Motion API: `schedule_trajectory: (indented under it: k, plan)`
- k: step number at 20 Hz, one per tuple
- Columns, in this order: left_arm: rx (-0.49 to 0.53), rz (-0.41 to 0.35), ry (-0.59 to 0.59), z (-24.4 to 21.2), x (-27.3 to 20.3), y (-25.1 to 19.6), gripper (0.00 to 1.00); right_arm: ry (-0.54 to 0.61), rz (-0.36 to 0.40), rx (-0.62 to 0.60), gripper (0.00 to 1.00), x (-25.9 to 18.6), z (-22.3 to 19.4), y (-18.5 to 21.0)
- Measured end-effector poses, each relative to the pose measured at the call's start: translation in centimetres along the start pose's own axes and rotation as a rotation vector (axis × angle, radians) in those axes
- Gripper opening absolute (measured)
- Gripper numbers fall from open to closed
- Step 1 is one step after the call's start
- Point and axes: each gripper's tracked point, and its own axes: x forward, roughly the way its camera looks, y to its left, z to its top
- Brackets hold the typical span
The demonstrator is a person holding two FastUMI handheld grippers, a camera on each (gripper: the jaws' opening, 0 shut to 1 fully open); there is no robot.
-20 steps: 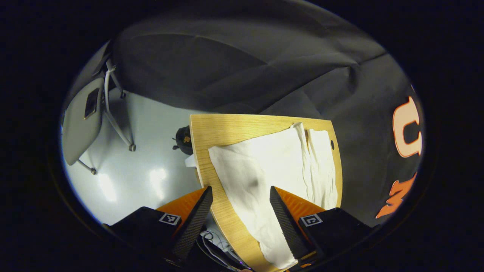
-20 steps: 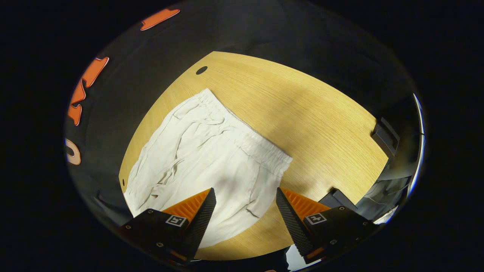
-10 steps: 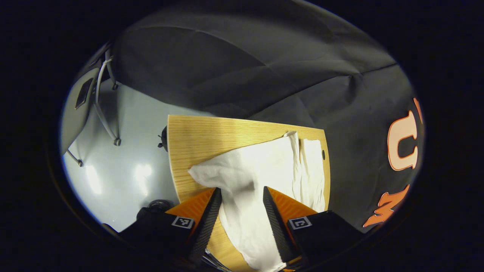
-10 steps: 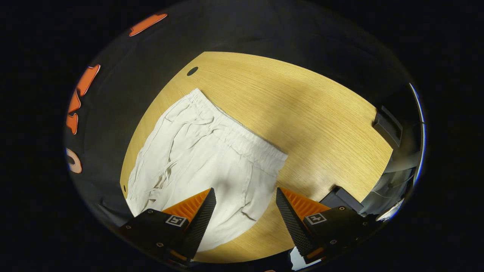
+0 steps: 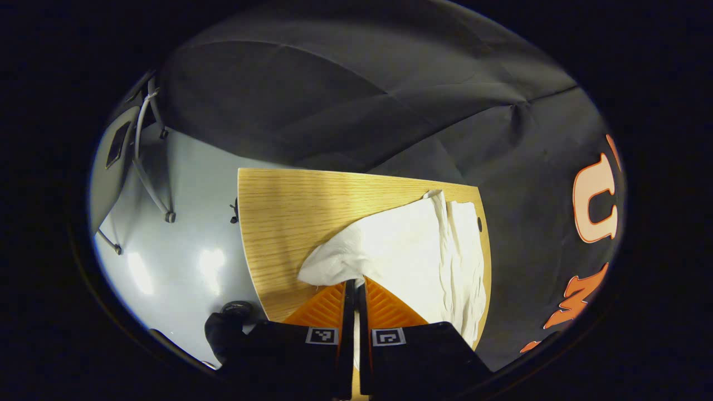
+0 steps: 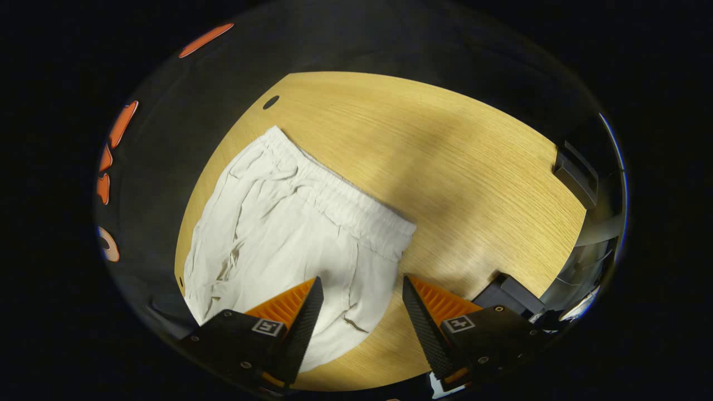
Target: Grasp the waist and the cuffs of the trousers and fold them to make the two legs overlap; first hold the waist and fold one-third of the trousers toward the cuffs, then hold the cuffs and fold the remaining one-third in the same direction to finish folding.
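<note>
Pinched trousers (image 5: 401, 245) at near cuff, apparently, with left gripper (image 5: 355, 289); right gripper (image 6: 359, 284) hung agape above near waist on table (image 6: 473, 167). Leg-overlap step; next, waist grasp.

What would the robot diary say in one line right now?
left gripper: shut on trousers cuff end | right gripper: open above waist side | trousers on table

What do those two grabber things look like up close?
The left gripper and the right gripper look alike: two wedge-shaped jaws with ribbed sides, each coming out of a black block. Each block wears a small square black-and-white marker, and the right one shows little screws.
</note>
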Motion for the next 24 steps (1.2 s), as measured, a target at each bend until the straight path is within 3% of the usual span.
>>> schedule_trajectory:
  k: [2, 3, 4, 5, 6, 7, 9, 13, 17, 24]
  plan:
    - [0.072, 0.021, 0.012, 0.1, -0.2, -0.1, 0.07, -0.016, -0.020, 0.012, 0.81, 0.5, 0.7, -0.3]
    - [0.097, 0.026, 0.025, -0.3, -0.1, -0.6, 0.07, -0.040, -0.026, 0.009, 0.70, 0.7, 0.9, -0.7]
    - [0.113, 0.026, 0.031, -0.3, 0.1, -1.0, 0.07, -0.068, -0.035, 0.020, 0.57, 1.2, 1.2, -1.4]
    - [0.122, 0.012, 0.035, -0.5, 0.3, -1.4, 0.05, -0.077, -0.005, 0.083, 0.25, 1.0, 0.9, -1.6]
    - [0.126, 0.000, 0.032, -0.6, 0.5, -2.1, 0.04, -0.071, 0.034, 0.147, 0.10, 1.0, 0.6, -1.5]
    - [0.130, -0.010, 0.030, -0.6, 0.4, -2.6, 0.04, -0.063, 0.080, 0.229, 0.05, 0.7, 0.7, -1.6]
    - [0.146, -0.028, 0.029, -0.5, 0.0, -3.4, 0.04, -0.050, 0.126, 0.318, 0.01, 0.8, 0.7, -1.7]
    - [0.185, -0.089, 0.001, 0.0, -1.1, -6.2, 0.06, -0.094, 0.185, 0.208, 0.01, -0.8, 1.8, 0.3]
    - [0.228, -0.137, -0.023, 0.3, -2.6, -9.7, 0.04, -0.090, 0.273, 0.219, 0.01, -2.6, 3.7, 2.6]
    - [0.260, -0.185, -0.090, 2.3, -4.9, -13.6, 0.04, -0.044, 0.358, 0.170, 0.01, -4.0, 7.0, 6.6]
